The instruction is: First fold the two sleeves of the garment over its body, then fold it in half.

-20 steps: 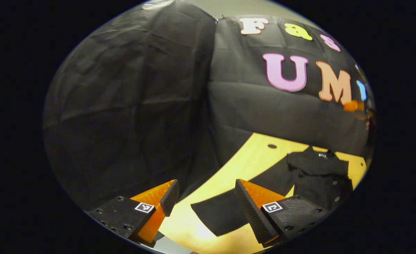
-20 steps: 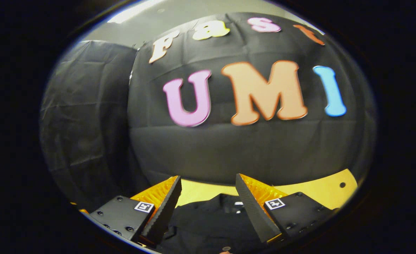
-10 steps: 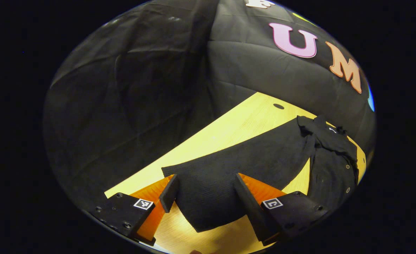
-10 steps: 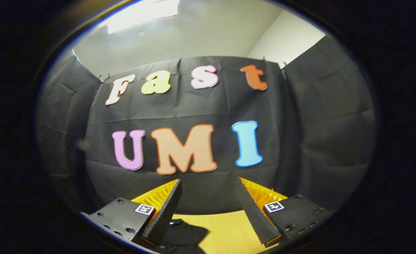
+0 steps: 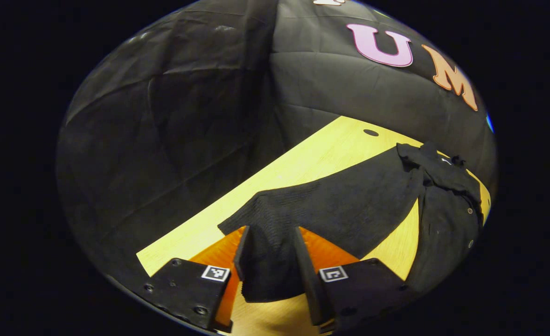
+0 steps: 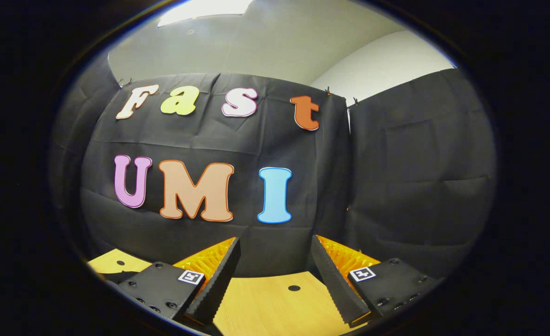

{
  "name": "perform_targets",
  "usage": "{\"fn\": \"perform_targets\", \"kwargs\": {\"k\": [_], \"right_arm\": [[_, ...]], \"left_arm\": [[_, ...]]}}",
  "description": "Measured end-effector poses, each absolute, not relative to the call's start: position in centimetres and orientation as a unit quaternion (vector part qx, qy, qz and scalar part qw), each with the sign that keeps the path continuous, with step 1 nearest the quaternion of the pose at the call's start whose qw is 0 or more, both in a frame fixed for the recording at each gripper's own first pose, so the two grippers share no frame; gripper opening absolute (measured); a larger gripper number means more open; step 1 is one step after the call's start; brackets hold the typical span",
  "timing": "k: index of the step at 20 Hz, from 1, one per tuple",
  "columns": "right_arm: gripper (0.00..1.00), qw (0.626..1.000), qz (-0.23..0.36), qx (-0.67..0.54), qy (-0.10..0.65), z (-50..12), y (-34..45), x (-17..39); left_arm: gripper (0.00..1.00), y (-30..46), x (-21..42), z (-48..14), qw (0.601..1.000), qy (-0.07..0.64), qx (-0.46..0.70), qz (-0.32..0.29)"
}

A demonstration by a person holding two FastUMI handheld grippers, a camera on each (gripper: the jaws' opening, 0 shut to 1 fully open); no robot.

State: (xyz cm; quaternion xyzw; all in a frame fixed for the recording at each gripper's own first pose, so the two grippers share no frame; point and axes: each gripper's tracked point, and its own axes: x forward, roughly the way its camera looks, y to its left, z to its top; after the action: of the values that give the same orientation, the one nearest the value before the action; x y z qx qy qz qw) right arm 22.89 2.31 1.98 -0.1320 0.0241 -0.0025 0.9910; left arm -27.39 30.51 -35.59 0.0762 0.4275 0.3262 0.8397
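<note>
A black knit garment (image 5: 442, 219) with buttons lies on the yellow wooden table (image 5: 312, 154) at the right of the left gripper view. Its collar points toward the far wall. One long sleeve (image 5: 349, 205) stretches from the shoulder toward me. My left gripper (image 5: 270, 233) stands over the cuff end with its fingers drawn in on the bunched fabric. In the right gripper view my right gripper (image 6: 275, 242) hangs open above the bare table (image 6: 265, 308), facing the back wall, with nothing between its fingers.
Black cloth walls close the booth at the back and on both sides. A small round hole (image 5: 371, 132) sits in the tabletop near the far edge, and another hole (image 6: 294, 288) lies ahead of the right gripper.
My left gripper has dropped onto the sleeve end and narrowed its fingers, gathering the cuff. My right gripper has swung right, away from the garment, and stays open.
</note>
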Motion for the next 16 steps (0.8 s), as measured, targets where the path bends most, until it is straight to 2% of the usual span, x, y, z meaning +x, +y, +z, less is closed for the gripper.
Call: {"fn": "perform_targets", "kwargs": {"k": [1,4,5,7,12,16], "right_arm": [[1.00,0.991,-0.002,-0.134,0.025,1.9,2.5,22.8],[0.94,0.990,0.005,-0.142,0.024,1.5,2.9,22.7],[0.97,0.989,0.008,-0.145,0.026,1.4,2.9,22.7],[0.98,0.988,0.009,-0.150,0.026,1.6,2.7,22.6],[0.98,0.988,-0.006,-0.151,0.030,1.6,-0.3,22.9],[0.98,0.987,-0.019,-0.152,0.042,1.0,-4.4,23.4]], "left_arm": [[0.45,30.4,-27.3,-35.7,0.840,0.430,0.076,0.322],[0.15,29.8,-26.8,-35.8,0.840,0.424,0.075,0.329],[0.06,29.9,-26.6,-35.7,0.839,0.422,0.079,0.335],[0.00,29.7,-26.5,-35.7,0.834,0.425,0.080,0.343],[0.00,28.7,-25.4,-33.7,0.837,0.421,0.040,0.346],[0.00,26.4,-19.9,-31.4,0.858,0.375,-0.017,0.351]]}}
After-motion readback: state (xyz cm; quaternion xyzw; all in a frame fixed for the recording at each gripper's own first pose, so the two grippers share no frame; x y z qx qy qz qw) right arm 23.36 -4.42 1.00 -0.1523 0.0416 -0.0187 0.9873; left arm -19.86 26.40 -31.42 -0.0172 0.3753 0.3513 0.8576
